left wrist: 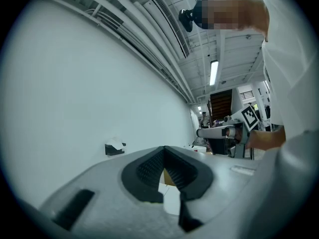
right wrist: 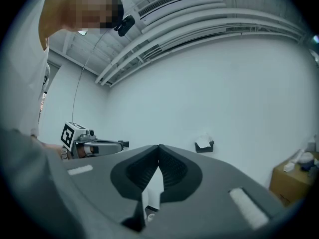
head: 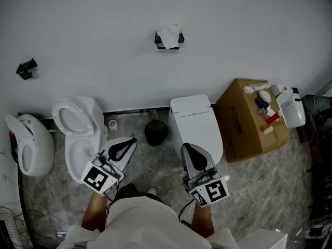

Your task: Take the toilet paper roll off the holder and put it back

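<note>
A white toilet paper roll sits in a black holder high on the white wall, with a loose sheet hanging over its front. The same roll shows small and far off in the left gripper view, and the roll also appears in the right gripper view. My left gripper is held low over the floor near a toilet, jaws shut and empty. Over the white toilet tank hovers my right gripper, likewise shut with nothing in it. Both are far below the holder.
An open toilet bowl stands at left, beside another white fixture. A closed toilet is in the middle, a dark bin between them. A cardboard box with bottles on top stands at right. A black bracket is on the wall.
</note>
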